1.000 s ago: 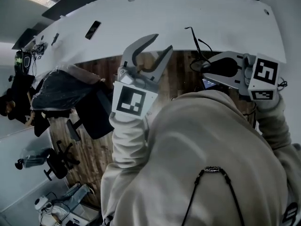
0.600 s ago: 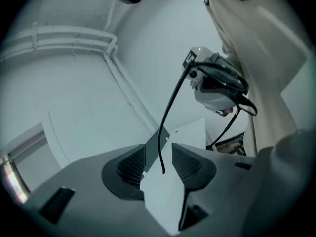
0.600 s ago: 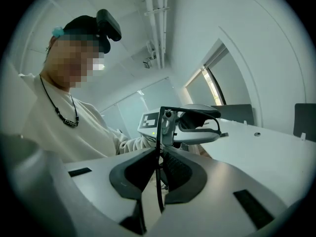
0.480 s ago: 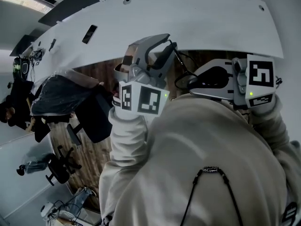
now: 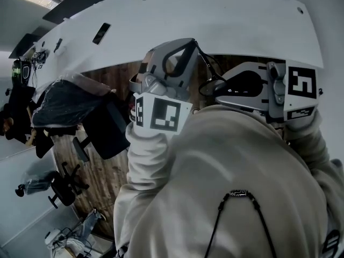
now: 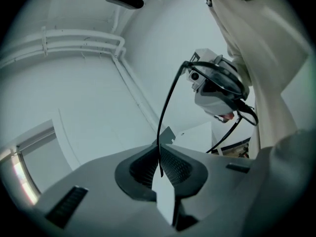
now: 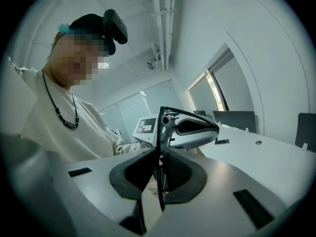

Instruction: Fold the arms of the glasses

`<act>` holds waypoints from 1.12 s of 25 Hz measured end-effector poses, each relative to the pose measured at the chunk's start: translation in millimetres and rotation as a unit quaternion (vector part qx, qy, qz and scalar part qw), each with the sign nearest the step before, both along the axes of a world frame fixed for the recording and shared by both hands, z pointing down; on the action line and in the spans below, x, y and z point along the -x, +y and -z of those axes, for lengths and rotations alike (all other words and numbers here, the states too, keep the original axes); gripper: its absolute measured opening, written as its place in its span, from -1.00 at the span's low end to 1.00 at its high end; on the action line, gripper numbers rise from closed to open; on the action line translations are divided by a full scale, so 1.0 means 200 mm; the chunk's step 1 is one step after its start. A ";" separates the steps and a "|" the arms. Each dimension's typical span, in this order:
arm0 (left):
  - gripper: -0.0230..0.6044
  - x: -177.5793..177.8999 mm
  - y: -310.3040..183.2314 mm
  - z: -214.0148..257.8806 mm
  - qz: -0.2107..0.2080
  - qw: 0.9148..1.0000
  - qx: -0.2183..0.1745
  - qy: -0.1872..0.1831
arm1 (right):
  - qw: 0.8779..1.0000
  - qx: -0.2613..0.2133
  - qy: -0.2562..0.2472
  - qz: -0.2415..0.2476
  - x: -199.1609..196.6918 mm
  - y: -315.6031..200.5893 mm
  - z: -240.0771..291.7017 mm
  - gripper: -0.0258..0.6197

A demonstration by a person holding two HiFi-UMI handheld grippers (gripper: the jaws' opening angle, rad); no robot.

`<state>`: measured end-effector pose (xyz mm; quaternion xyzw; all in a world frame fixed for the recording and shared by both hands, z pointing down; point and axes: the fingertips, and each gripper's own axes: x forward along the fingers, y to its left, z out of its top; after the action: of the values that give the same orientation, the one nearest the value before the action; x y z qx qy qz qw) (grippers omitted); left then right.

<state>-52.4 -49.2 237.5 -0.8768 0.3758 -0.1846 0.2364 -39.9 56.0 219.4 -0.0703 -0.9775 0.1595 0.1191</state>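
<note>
The glasses are thin and black, and both grippers hold them up in the air in front of my chest. In the head view the glasses (image 5: pixel 206 63) show as dark wire between the left gripper (image 5: pixel 188 47) and the right gripper (image 5: pixel 219 86). In the left gripper view one glasses arm (image 6: pixel 167 107) rises from the left gripper (image 6: pixel 159 158) toward the right gripper (image 6: pixel 217 90). The left jaws have just been closing and now pinch that arm's tip. In the right gripper view the right gripper (image 7: pixel 159 171) is shut on the glasses frame (image 7: pixel 158 132), with the left gripper (image 7: pixel 195 127) just beyond.
A curved white table (image 5: pixel 226 20) lies ahead with a small dark device (image 5: pixel 100 33) on it. A covered chair (image 5: pixel 67 104) stands on the wooden floor (image 5: pixel 107 171) at left. Dark chairs (image 7: pixel 234 116) stand behind the table. My pale sweater (image 5: pixel 242 171) fills the lower head view.
The left gripper, wide open and apart a second ago, came over to the glasses arm and shut on it. The right gripper rose a little with the glasses.
</note>
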 end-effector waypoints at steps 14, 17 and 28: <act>-0.86 -0.14 0.19 0.03 -0.126 0.984 0.100 0.070 | 0.997 -0.067 -0.043 -0.006 0.02 -0.06 0.17 -0.73; -0.86 -0.14 0.23 0.02 -0.144 0.979 0.121 0.082 | 0.996 -0.076 -0.038 0.001 0.02 -0.04 0.17 -0.73; -0.86 -0.12 0.39 0.01 -0.238 0.931 0.219 0.171 | 0.993 -0.105 -0.041 0.037 0.05 0.03 0.16 -0.73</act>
<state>-27.7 28.5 235.9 -0.9888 0.1414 -0.0478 0.0071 -49.0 63.0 187.0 -0.0998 -0.9896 0.0486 0.0915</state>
